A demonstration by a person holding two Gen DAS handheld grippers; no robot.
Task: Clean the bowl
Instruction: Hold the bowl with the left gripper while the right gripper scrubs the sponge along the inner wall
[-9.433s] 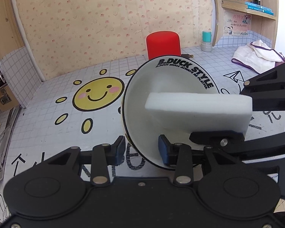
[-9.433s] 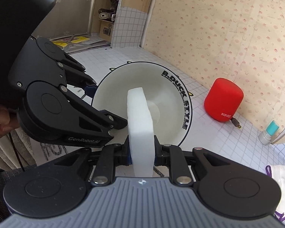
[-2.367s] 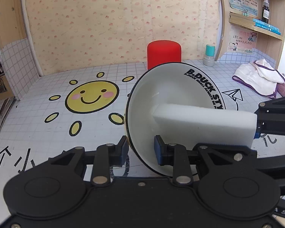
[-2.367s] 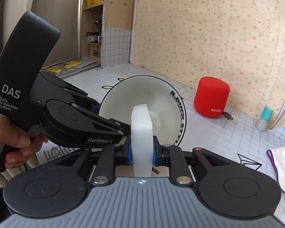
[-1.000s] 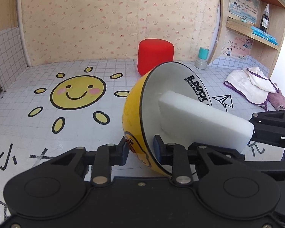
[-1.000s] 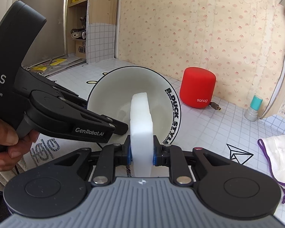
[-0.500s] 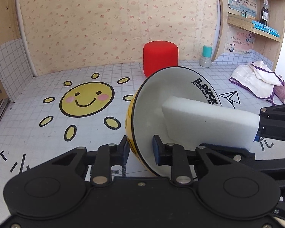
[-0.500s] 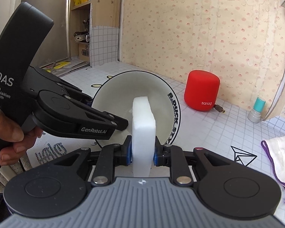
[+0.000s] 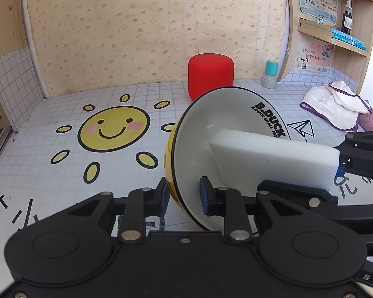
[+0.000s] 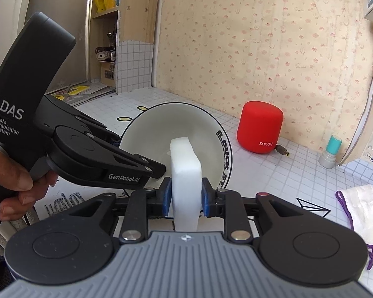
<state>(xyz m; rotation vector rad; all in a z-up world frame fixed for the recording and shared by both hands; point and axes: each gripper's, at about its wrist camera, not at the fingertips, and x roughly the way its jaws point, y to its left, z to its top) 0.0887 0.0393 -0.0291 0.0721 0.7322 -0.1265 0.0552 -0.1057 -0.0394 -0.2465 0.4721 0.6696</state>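
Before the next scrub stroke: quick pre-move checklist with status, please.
1. Left gripper clamped on bowl rim, one finger inside, one outside: ok.
2. Right gripper shut on sponge, squarely between the pads: ok.
3. Sponge tip touching the bowl's inner wall: appears so in the left wrist view; pressure cannot tell.
4. Bowl tilted with its opening toward the right gripper: ok.
5. Red speaker and white cloth apart from the bowl, out of the stroke path: ok.
6. Dirt left inside the bowl: cannot tell; the sponge hides the centre.
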